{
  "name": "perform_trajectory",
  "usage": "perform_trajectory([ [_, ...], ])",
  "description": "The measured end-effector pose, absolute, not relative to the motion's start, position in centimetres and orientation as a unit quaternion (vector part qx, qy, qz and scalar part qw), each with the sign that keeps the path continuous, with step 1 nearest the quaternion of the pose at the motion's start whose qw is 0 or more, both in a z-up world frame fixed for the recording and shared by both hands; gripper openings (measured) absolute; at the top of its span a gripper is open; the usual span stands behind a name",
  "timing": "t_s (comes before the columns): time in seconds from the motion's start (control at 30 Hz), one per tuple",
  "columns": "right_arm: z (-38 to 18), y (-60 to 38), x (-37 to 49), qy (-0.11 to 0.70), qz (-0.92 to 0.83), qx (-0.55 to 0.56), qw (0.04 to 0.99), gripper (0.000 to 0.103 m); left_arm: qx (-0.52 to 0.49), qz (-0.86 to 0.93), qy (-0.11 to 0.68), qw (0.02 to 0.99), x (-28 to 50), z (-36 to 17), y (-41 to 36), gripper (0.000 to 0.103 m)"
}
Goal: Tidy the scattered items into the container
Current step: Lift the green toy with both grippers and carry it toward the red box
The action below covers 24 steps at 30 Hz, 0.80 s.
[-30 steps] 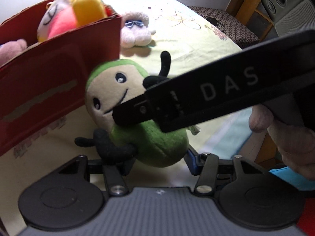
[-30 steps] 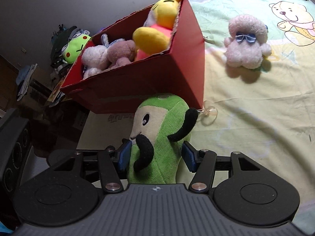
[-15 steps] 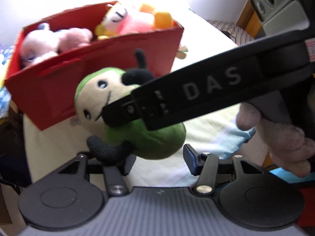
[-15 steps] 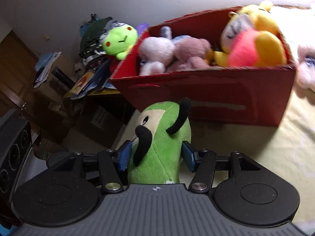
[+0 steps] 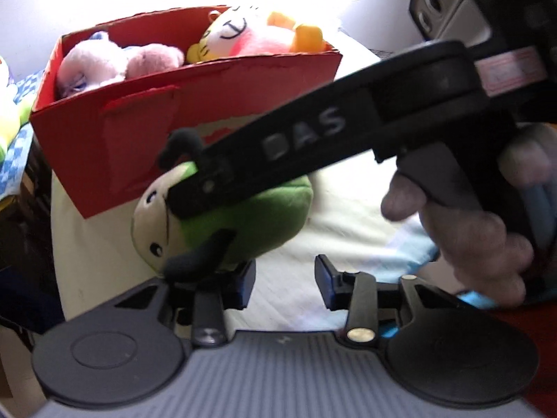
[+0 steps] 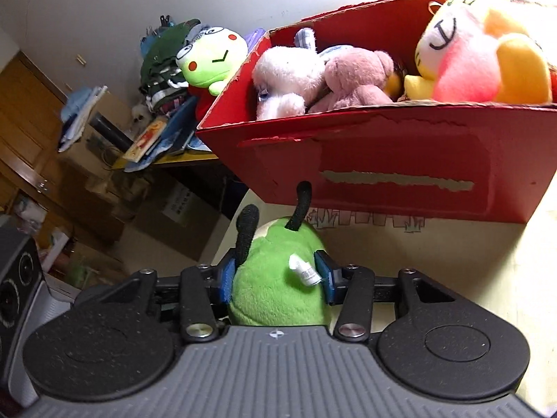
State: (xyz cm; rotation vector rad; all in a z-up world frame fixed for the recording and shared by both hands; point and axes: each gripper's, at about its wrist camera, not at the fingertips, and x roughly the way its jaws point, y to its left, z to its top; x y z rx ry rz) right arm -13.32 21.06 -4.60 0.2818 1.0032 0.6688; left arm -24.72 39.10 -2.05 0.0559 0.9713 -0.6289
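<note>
My right gripper (image 6: 275, 278) is shut on a green plush toy (image 6: 275, 278) with black arms and a cream face, held just in front of the red cardboard box (image 6: 400, 163). In the left wrist view the same green plush (image 5: 243, 216) hangs in the right gripper's black fingers (image 5: 278, 160), face turned down and left, before the red box (image 5: 139, 139). My left gripper (image 5: 283, 280) is open and empty, just below the plush. The box holds a pink-and-yellow plush (image 6: 480, 59) and pale pink plushes (image 6: 323, 76).
The box stands on a cream bed sheet (image 6: 470, 278) near the bed's edge. Beyond the edge a green frog plush (image 6: 212, 59) sits on a cluttered yellow table with clothes and books. A grey speaker (image 6: 17, 285) stands at the left. A hand (image 5: 470, 230) holds the right gripper.
The right gripper has rotated the green plush so its face turns away and down, and carried it closer to the box's front wall. The left gripper stayed open below it.
</note>
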Motion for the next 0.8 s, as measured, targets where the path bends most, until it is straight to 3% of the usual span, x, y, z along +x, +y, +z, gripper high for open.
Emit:
perform_trajectory([
  [0.07,-5.1,20.2,-13.3,0.477,0.304,0.140,0.813,0.053,0.025,-0.298,0.471,0.830,-24.3,-2.5,39.4,0.059],
  [0.13,-5.7,19.6,-13.2,0.499,0.296,0.131,0.804,0.053,0.029,-0.277,0.476,0.834,-24.5,-2.9,39.8,0.062],
  [0.33,-5.8,17.4,-13.4,0.513,0.309,0.122,0.791,0.050,-0.039,-0.256,0.482,0.837,-24.5,-3.4,41.8,0.062],
  [0.5,-5.8,17.8,-12.6,0.508,0.305,0.115,0.797,0.055,-0.072,-0.252,0.488,0.832,-22.7,-4.2,41.4,0.062],
  [0.6,-6.3,18.1,-12.3,0.511,0.293,0.111,0.800,0.064,-0.098,-0.256,0.492,0.826,-21.5,-4.7,41.2,0.064],
  [0.8,-7.3,16.7,-11.7,0.520,0.279,0.135,0.796,0.059,-0.119,-0.259,0.498,0.819,-20.7,-5.5,41.0,0.069],
])
